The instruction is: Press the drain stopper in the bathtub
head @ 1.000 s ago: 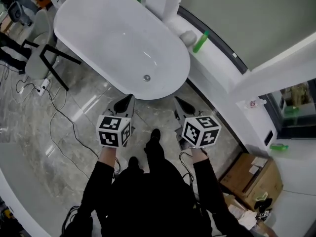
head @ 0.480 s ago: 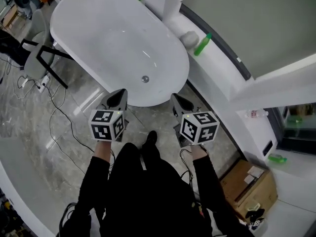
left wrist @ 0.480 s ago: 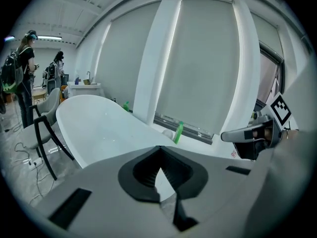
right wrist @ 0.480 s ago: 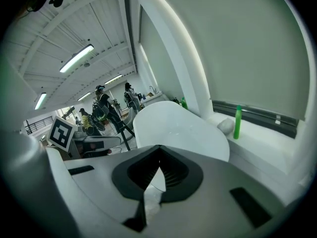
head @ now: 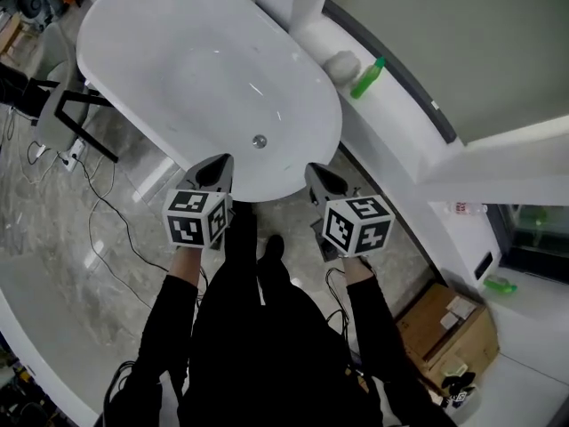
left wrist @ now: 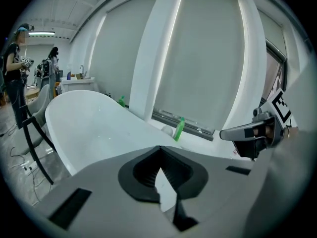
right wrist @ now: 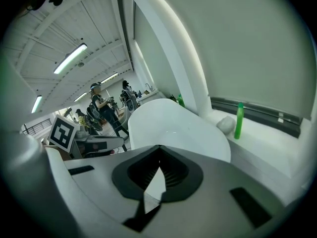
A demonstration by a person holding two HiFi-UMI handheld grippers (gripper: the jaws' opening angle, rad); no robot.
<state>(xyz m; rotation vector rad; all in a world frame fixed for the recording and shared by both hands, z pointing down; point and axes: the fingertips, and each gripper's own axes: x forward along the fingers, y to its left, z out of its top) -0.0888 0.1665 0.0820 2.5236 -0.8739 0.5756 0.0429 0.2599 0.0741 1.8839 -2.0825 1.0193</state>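
- Head view: the white bathtub (head: 178, 69) lies directly ahead of both tools. Its near end curves between and just beyond the two sets of jaw tips. The basin looks bare apart from the drain.
- Window ledge (head: 391, 140): runs ahead of and outward from the right-hand tool. It plays no part in the step.
- Left gripper (head: 216, 169): held just short of the tub's near rim. The left gripper view shows the jaws drawn together to a point with nothing between them.
- Right gripper (head: 320, 178): level with its partner and just beside the rim. Its jaws are likewise closed and empty.
- Green bottle (head: 365, 76): lies on the ledge, ahead of and outward from the right gripper, well apart from the work.
- Drain stopper (head: 260, 140): a small round metal cap in the tub floor, ahead of the tools and between their two lines. Neither tool touches it.
- Assessment: this is the approach, and pressing has not begun.
- Recommendation: use one gripper only, with jaws kept closed so they form a single firm tip.
  - Carry it over the rim without contact and centre it above the cap.
  - Push straight down, since an off-centre push may skid off the polished metal onto the enamel.
  - Hold the other gripper back from the rim.
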